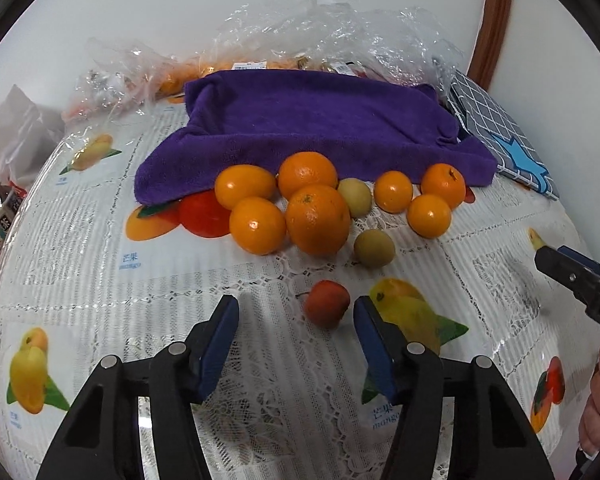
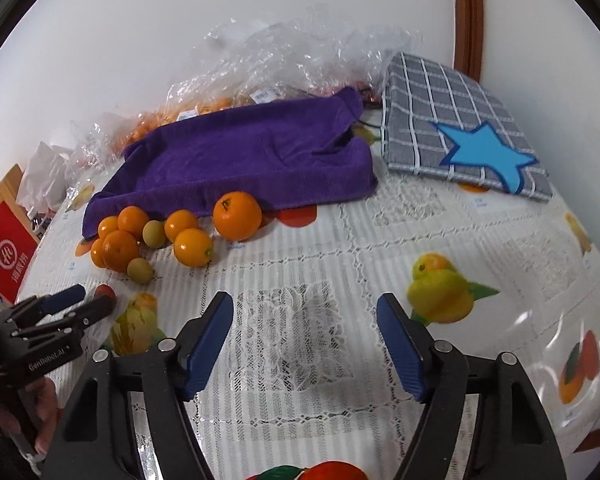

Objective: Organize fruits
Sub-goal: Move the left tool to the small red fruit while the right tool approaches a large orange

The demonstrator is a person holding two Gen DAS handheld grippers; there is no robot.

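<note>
the left gripper sits low at the bottom centre of its view, fingers spread wide, with a small red fruit lying on the cloth between the tips, nearer the right pad and touching neither. just above it, mid-frame, two green fruits lie apart from each other, and the oranges bunch in a row against the front edge of the purple towel. at the right edge of that view the right gripper's tip pokes in, with a hand behind it.

the right gripper is also spread wide, bottom centre of its own view, over bare lace tablecloth with nothing between its fingers. out to the left of that frame the left gripper shows side-on, the red fruit at its tips. the oranges sit up and left of centre, one large one apart to the right of the cluster, all along the towel. upper right lies a grey checked cloth with a blue star. crumpled clear plastic is heaped behind the towel against the wall, and a red box stands at the far left.
</note>
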